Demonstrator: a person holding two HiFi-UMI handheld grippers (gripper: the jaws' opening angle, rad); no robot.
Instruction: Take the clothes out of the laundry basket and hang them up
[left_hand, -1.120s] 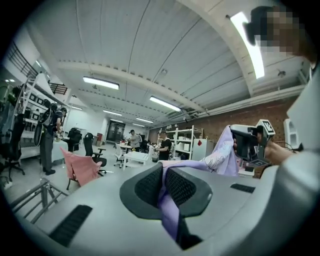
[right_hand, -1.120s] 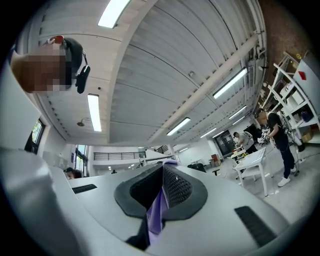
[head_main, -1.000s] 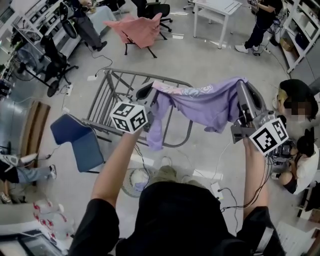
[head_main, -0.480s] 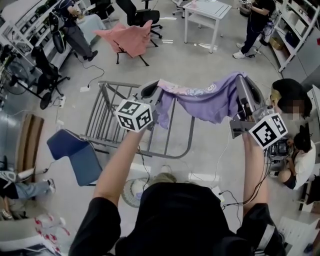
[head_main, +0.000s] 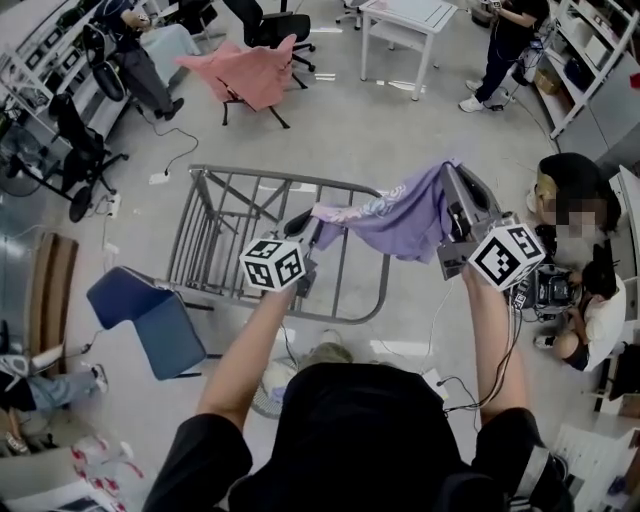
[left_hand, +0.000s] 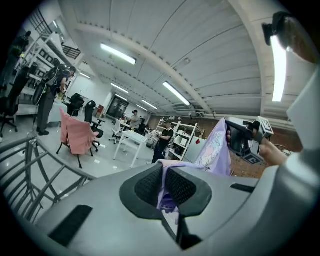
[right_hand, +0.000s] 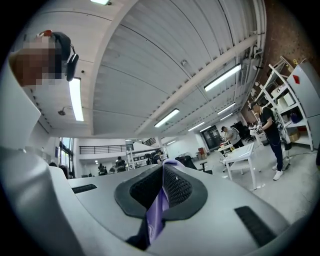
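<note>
**Above the drying rack (head_main: 215, 225): purple shirt (head_main: 395, 212) spread between both grippers**

Over the rack's right half, our left gripper (head_main: 303, 222) has its jaws pinched together on one end of the shirt. From there the cloth runs rightward through the air, past the rack's right edge, to our right gripper (head_main: 447, 175), likewise clamped narrow on the other end.

We judge that the shirt is out of the basket and that we are in the hanging step. Next we need to carry both ends over a bar, lower them evenly, and only then let go.

Only the head view shows the whole rack beneath us. The left gripper view adds the pale print on the shirt and the other gripper facing it. The right gripper view gives just a purple strip between its pads.
</note>
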